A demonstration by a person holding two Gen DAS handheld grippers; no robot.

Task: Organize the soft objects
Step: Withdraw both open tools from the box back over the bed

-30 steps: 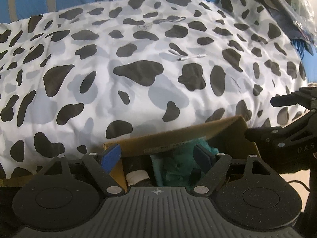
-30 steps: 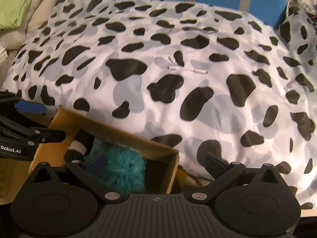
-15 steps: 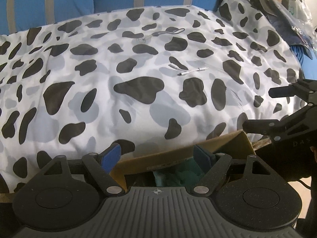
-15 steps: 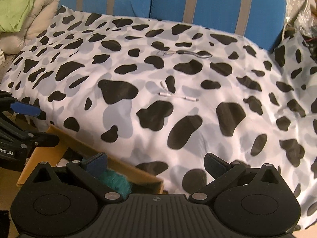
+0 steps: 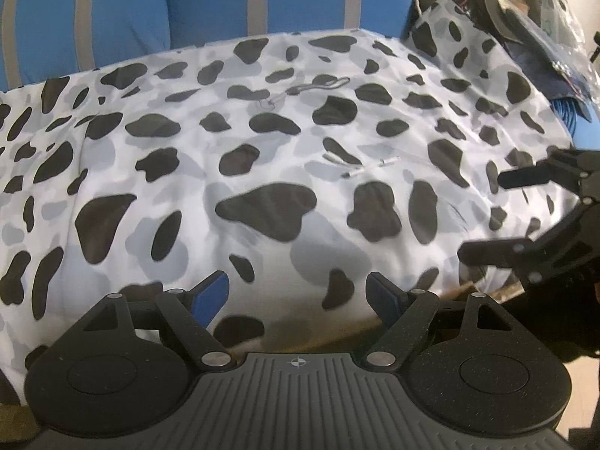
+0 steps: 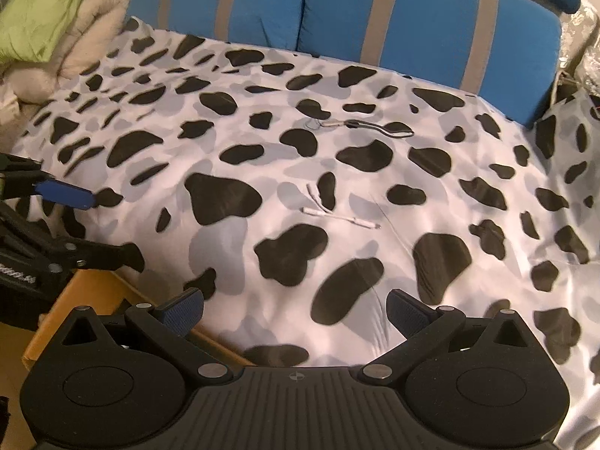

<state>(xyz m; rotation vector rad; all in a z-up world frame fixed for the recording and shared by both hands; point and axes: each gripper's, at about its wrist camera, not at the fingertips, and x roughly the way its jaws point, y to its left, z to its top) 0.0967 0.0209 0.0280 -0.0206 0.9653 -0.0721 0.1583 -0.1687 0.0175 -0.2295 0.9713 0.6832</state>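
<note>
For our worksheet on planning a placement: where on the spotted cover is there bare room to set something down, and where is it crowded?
Free: the wide stretch of cover between the white cable and the box, and the left side toward the beige bedding. Also free: the right side beyond the cable. Crowded: the middle, with the cable and the dark strap, and the cluttered far right corner.

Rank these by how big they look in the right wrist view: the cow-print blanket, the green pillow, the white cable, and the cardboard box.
1. cow-print blanket, by far the largest.
2. and 3. green pillow and cardboard box: both only partly in view and much alike, so unranked.
4. white cable, smallest.
</note>
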